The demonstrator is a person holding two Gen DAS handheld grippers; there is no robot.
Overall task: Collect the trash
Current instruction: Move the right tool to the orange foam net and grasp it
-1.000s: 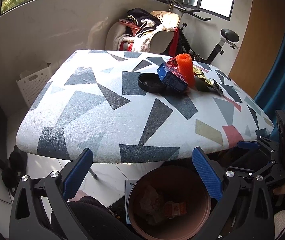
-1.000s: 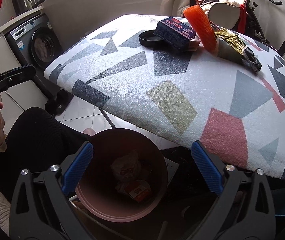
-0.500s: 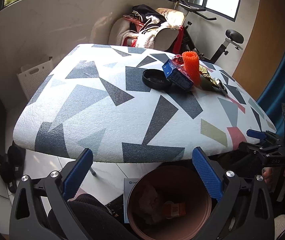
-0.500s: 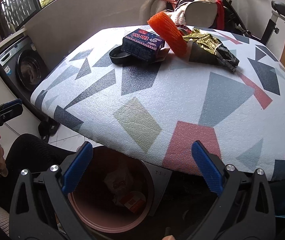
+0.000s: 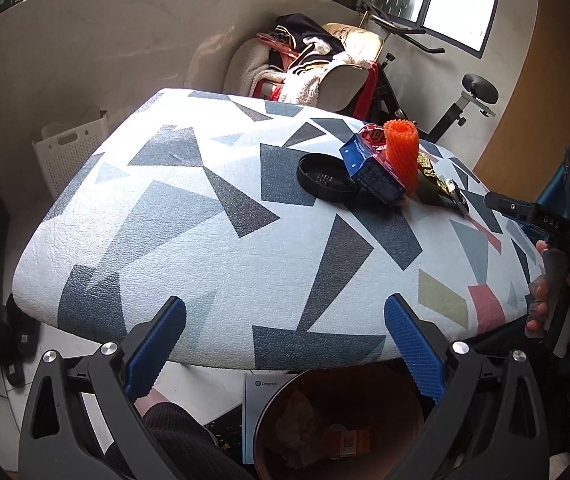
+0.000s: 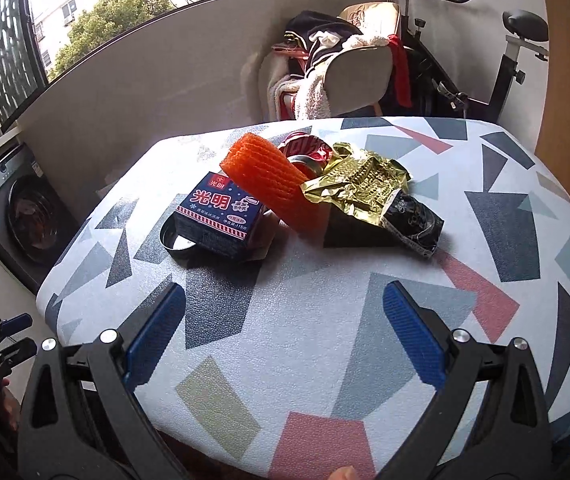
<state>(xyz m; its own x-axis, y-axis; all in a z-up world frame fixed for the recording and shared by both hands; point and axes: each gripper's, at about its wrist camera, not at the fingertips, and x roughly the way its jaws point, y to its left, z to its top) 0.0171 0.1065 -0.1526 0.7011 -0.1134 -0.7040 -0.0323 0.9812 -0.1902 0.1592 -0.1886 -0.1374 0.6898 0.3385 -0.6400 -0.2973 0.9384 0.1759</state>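
Orange foam net [image 6: 271, 178] w/ blue carton [image 6: 221, 216], well ahead of spread, empty right claw [image 6: 283, 340].

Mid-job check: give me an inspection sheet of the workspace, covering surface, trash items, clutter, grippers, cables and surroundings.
Surface: table with a geometric-patterned cover, near half bare.
Job's things: blue carton resting on a black lid; orange foam net, red can and gold wrapper bunched together; bin on the floor below the near edge, some trash inside.
Clutter: nothing seen.
Grippers: left gripper and right gripper both open, empty.
Cables: nothing seen.
Surroundings: washing machine, clothes-piled chair, exercise bike, white basket.
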